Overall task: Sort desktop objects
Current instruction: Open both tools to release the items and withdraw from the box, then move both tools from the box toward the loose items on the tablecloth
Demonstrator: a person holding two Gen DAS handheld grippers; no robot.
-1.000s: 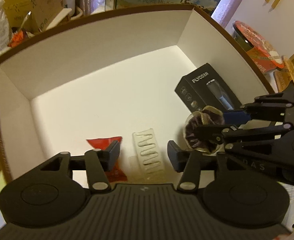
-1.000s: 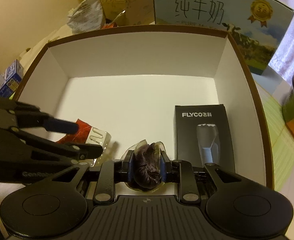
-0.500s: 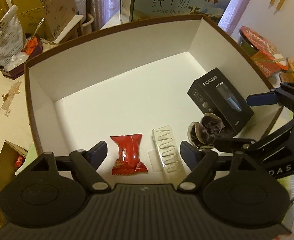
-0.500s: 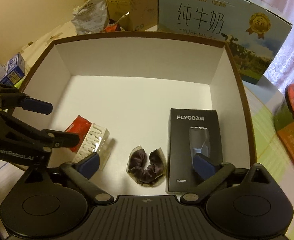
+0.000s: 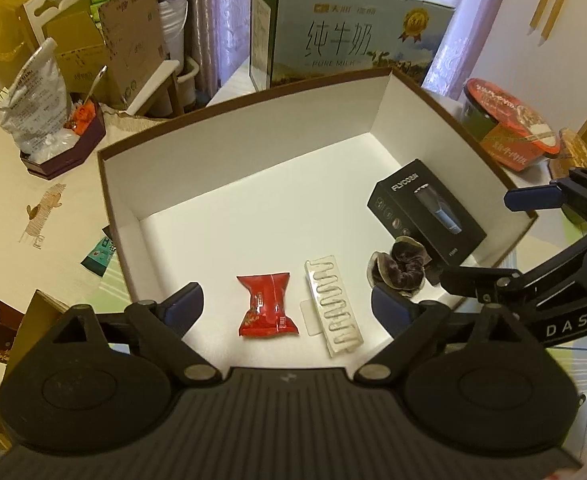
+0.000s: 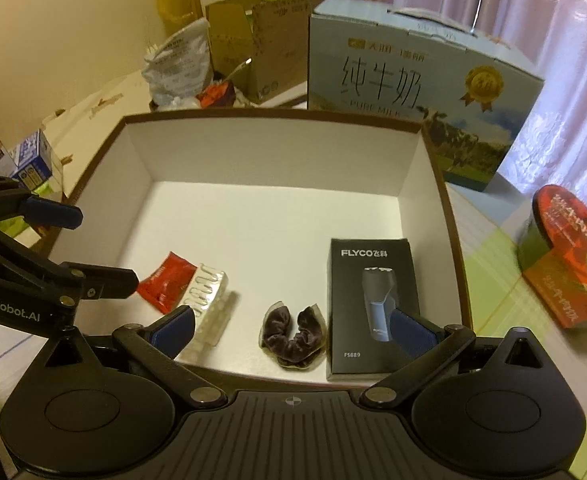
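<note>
Storage box [image 5: 109, 184], largest on the desk: brown rim, white inside, open at the top, below and ahead of both grippers. Holds four sorted things, all along the near wall.

Black shaver carton [image 6: 373, 280], biggest of the four: flat on the floor of the box at the right wall, long axis running from near wall toward far wall.

Left gripper [image 5: 289, 308]: wide open after just opening further, nothing between the jaws, hanging above the near left part of the box. Right gripper [image 6: 291, 330]: opened out fully a moment ago, equally empty, above the near right part.

Clear blister strip [image 5: 333, 304]: flat, long axis pointing away from the left gripper, just beside the red snack packet [image 5: 267, 304] on its left. Dark velvet scrunchie [image 6: 293, 340], curled, between strip and carton, straight under the right gripper's gap but untouched.

Probably between drops, with the next pick outside the box. Instant noodle bowl [image 6: 569, 256] on the table right of the box, so nearer the right hand. Small green sachet [image 5: 99, 256] on the table against the left wall, lying slantwise, so nearer the left hand. Best reached by swinging outward over the rim, each hand to its own side.
</note>
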